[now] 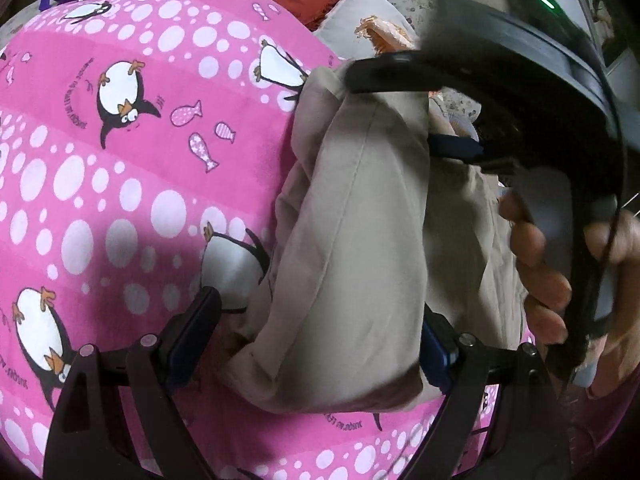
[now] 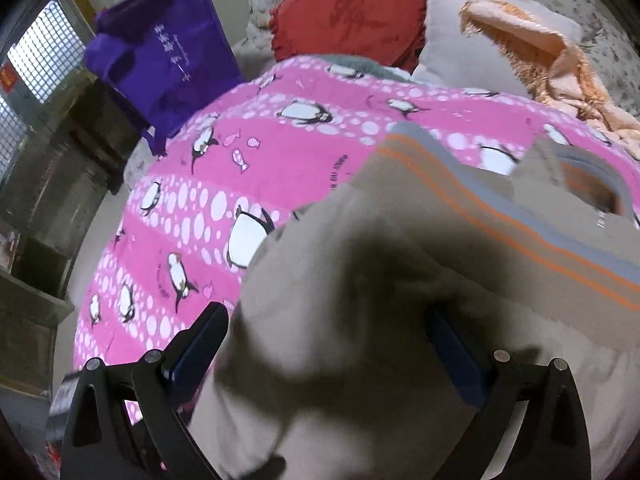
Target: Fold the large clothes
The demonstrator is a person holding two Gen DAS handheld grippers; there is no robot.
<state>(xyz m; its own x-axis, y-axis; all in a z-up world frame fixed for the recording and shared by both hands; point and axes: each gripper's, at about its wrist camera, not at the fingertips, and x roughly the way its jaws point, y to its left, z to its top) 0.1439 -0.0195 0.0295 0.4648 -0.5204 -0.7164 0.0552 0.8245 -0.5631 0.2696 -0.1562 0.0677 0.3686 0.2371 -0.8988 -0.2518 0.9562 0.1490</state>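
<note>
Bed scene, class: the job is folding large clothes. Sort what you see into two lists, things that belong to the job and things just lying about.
Belongs to the job:
- beige garment
- left gripper, jaws wide with the cloth between them
- right gripper, over the same cloth

Just lying about:
- pink penguin bedspread
- red cushion
- purple bag
- peach blanket

A pink penguin-print sheet (image 2: pixel 280 168) covers the bed, with a red cushion (image 2: pixel 348 12) and purple bag (image 2: pixel 168 52) behind
</note>
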